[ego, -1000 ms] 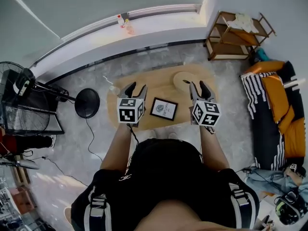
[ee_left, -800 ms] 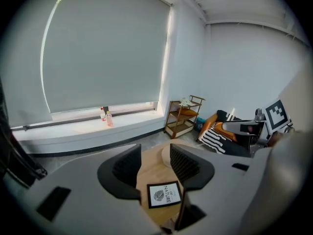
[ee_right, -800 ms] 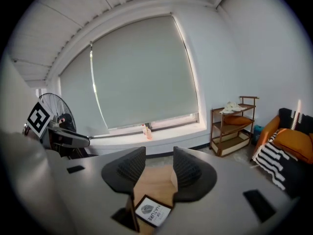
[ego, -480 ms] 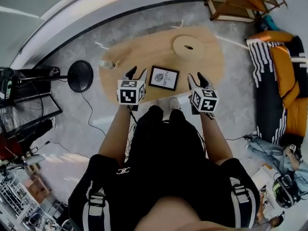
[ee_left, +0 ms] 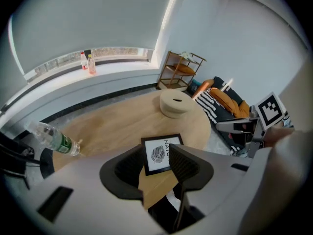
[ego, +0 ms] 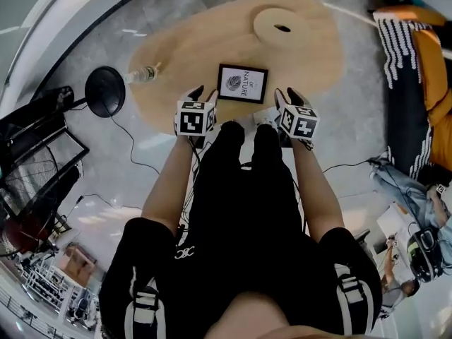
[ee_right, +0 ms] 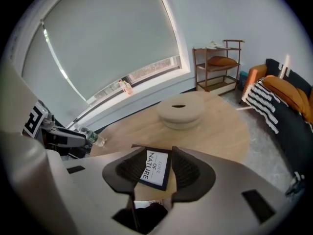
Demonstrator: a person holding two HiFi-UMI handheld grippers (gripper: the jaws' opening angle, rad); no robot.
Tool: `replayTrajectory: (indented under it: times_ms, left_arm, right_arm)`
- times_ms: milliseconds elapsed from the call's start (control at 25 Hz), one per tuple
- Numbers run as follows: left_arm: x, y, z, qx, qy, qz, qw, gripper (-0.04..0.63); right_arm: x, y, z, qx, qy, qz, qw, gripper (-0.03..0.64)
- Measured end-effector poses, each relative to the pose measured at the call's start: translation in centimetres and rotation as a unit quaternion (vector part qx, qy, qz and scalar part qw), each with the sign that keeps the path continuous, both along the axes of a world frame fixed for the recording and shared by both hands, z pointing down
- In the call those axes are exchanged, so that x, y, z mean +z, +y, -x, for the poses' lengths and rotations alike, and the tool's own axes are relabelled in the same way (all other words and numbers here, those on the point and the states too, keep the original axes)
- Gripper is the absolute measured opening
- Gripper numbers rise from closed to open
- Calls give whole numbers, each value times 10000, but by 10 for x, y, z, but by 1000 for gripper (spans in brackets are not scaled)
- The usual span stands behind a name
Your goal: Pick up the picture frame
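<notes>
Grippers, two, hand-held, each with a cube of black-and-white square markers and dark ribbed pads. We log the left gripper (ego: 203,94) with jaws apart and closing, and nothing touching its pads. The right gripper (ego: 288,96) reads the same: jaws apart and closing, pads bare. Both point steeply down at the near edge of the table.

Picture frame (ego: 242,83), one: rectangular, with a thin dark border and a white print bearing a leaf motif and lettering. It lies flat on the table, ahead of both sets of tips and between the two grippers. In each gripper view it shows through the gap between the jaws, beyond them and untouched.

Table (ego: 191,48), one: low, oval, with a pale wood top of matt grain.

Round wooden box (ego: 282,25), one: a flat disc with a slot on top, beyond the frame and ahead of the right gripper.

Plastic bottle (ego: 143,74), one: clear with a green label, lying on its side at the table edge to the left of the left gripper.

Black round base (ego: 104,90), one: on the floor, further left.

Nothing stands between the tips and the frame.
</notes>
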State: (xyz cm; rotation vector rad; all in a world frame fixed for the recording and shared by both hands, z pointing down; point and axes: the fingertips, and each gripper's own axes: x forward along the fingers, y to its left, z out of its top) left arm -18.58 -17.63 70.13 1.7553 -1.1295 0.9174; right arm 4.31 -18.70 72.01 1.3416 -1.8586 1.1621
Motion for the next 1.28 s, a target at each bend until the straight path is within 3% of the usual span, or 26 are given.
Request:
replayTrajectory:
  times_ms: [280,520,800,1000,1080,1280]
  left_arm:
    - [109,-6,-15,145,170,380,9990,163]
    - [176,-10,-21,432,131,651,9969,141]
    - [227,-14,-15,380,77,1040,9938,141]
    - [244,-8,-22,446,45,1174,9921,140]
    - [244,-9,-23,422,77,1152,9924,138]
    - [234,-11,-17,287,20,1315,9909,94]
  right_arm:
    - [126,17,17,-10,-106,594,9982,166]
    - [190,21,29,-176,8,1097,9938,167]
    - [222,6,25,-182,459,1217,9913,169]
    - [228,9,22,-156,348,1196,9921,170]
    - [227,9,23,-220,314,1135,9928,128]
    - [214,16,31,-426,405,1246,9905,100]
